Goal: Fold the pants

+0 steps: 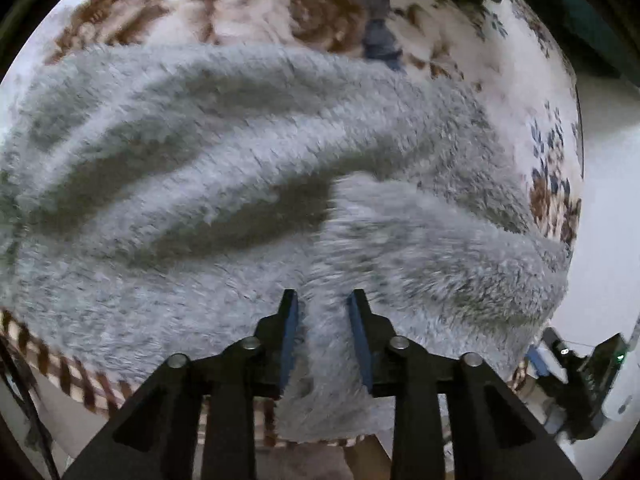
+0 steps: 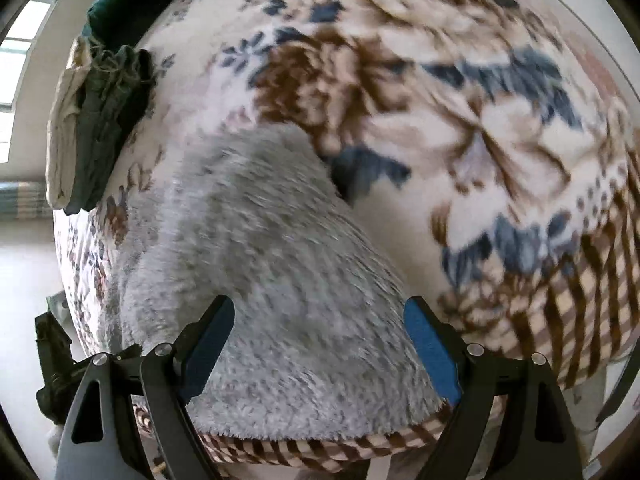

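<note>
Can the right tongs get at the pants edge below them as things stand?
Probably yes: the right tongs stand wide open over the grey pants, with nothing between them and the fabric.

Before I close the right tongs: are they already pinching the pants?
No. The right tongs stand wide open, blue pads apart on either side of the grey pants, not pressing the fabric.

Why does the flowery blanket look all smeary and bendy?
Right wrist view: the flowery blanket is streaked by motion blur. Left wrist view: the grey fluffy pants show dark shadowed folds and smear near the claw. Both views: the fisheye lens curves the edges.
</note>
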The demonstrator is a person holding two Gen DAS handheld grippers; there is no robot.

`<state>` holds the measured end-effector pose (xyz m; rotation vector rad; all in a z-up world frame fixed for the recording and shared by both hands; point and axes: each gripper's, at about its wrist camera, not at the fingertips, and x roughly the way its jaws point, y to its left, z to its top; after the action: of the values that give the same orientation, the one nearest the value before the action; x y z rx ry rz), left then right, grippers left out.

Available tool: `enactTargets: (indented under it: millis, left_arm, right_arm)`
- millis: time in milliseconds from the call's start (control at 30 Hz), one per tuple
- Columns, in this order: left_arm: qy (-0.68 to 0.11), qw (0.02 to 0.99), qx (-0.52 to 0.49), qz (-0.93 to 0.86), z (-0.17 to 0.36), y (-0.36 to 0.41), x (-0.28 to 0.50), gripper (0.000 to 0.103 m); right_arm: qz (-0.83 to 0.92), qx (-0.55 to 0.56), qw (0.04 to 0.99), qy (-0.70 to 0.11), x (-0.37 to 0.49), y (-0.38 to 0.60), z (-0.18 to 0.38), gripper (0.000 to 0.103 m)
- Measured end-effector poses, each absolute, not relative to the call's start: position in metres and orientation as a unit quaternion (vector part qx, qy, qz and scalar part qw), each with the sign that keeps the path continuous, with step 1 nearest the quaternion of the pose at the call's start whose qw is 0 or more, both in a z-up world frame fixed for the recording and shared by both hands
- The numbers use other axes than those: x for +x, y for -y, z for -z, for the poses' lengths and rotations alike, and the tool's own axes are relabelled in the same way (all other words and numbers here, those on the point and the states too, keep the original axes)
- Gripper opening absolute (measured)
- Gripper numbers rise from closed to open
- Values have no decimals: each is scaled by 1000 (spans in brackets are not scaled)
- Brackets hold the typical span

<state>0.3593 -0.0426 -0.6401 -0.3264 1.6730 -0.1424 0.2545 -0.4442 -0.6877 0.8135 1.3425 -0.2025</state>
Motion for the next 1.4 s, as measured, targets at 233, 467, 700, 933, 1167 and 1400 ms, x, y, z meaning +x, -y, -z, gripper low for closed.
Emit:
enactTargets:
  millis: [233,467,700,933,1167,1400]
  left_arm:
    - [-703,698,-100,91,607,66,378,45]
    - [-709,693,-79,107,622,88,397,45]
    - [-719,682,-92,96,634,72,385,45]
    - [-716,686,-79,102,626,69,375,45]
    - [-717,686,-42,115,625,83,357,51]
    - [-762,629,-108,111,686,80,333,51]
  right_arm:
    - [58,451,667,-590,295,458,685,88]
    - [93,475,641,-596,313,460,701,10]
    - [54,423,733,-530,342,443,643,1]
    - [7,373,681,-630,355,421,662,10]
    - [48,295,694,-656,318,421,648,72]
    - [115,396,622,-666,246,451,720,72]
